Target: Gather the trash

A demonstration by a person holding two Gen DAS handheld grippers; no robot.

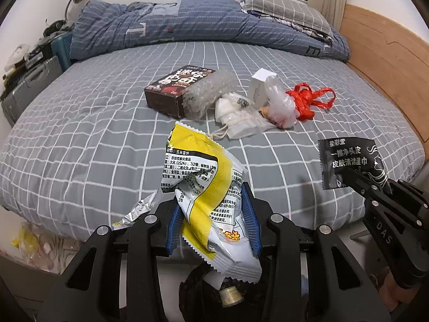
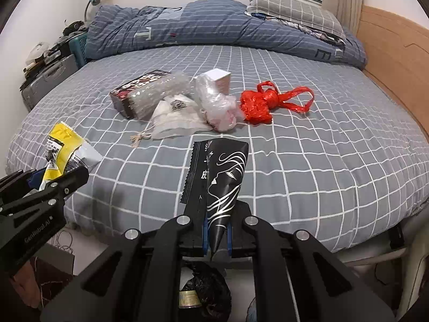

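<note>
Here, a crumpled yellow-and-white foil snack wrapper printed with black text stands pinched between the blue-padded fingers of the left gripper, its jaws narrowed onto the packet, which rises above the fingertips and trails below them over a black-lined trash bin (a small metal can shows inside it). To its right, a flat black sachet with white lettering and a white line-drawn profile is clamped in the right gripper, whose jaws are drawn almost fully together on the sachet's lower corner; the rest fans up and forward of the tips.

Both tools are held just off the near edge of a bed covered in a grey sheet with a white grid. More litter lies mid-mattress, well beyond either gripper: a dark brown cardboard box with white characters, a roll of clear bubble wrap leaning on it, a white drawstring pouch, a small white carton, a crumpled clear plastic bag and, rightmost, a knotted red plastic bag.

A blue striped duvet is bunched along the far side, with a grey checked pillow by the wooden headboard.
</note>
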